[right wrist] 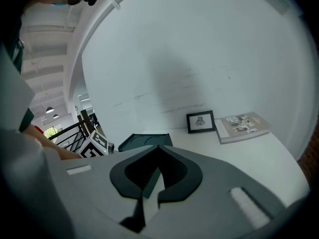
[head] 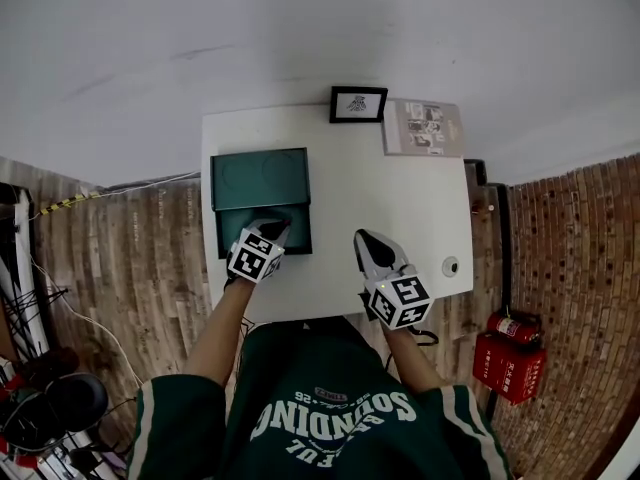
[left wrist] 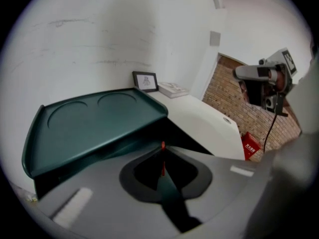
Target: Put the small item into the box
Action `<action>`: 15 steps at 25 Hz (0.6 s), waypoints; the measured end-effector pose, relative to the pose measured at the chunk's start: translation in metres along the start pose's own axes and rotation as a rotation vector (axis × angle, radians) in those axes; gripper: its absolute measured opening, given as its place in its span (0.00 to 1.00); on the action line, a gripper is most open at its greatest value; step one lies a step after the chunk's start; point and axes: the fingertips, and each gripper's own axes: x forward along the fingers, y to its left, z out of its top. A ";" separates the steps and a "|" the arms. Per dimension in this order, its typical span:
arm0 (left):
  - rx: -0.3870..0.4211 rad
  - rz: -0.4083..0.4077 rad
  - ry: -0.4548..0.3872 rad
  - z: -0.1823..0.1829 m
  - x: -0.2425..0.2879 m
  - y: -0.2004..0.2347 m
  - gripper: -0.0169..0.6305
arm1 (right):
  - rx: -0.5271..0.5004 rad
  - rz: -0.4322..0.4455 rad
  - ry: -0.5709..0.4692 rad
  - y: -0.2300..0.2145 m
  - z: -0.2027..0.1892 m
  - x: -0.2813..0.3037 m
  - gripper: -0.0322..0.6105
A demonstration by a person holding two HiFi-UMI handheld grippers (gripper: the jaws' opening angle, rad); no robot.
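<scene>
Small item (left wrist: 162, 168): a thin red sliver pinched in the seam of the left fingers; too little shows to tell its shape.
Left gripper (head: 272, 230): fingers (left wrist: 149, 158) pressed together on the red sliver, their tips over the open half of the box; whether they are inside it or above it cannot be told.
Box (head: 226, 238): dark green, at 10 o'clock on the bench. Its lid (head: 260, 178) is thrown back toward 12 o'clock and has two round recesses in its inner face.
Right gripper (head: 362, 236): at 3 o'clock from the box and apart from it, over bare bench. Its fingers (right wrist: 172, 158) meet at the tips with nothing between them.
Bench (head: 400, 198): white, set against a white wall.
Picture frame (head: 358, 104): black, upright at the bench's 12 o'clock edge.
Booklet (head: 423, 127): flat, just beside the frame at 3 o'clock from it.
Round fitting (head: 451, 265): small, at the bench's 4 o'clock corner.
Fire extinguisher (head: 512, 328): red, on the floor at 4 o'clock beyond the bench, by the brick wall.
</scene>
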 end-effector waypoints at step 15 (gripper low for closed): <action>-0.042 0.051 0.067 -0.006 0.000 0.007 0.13 | 0.002 0.002 0.003 0.004 -0.004 -0.006 0.05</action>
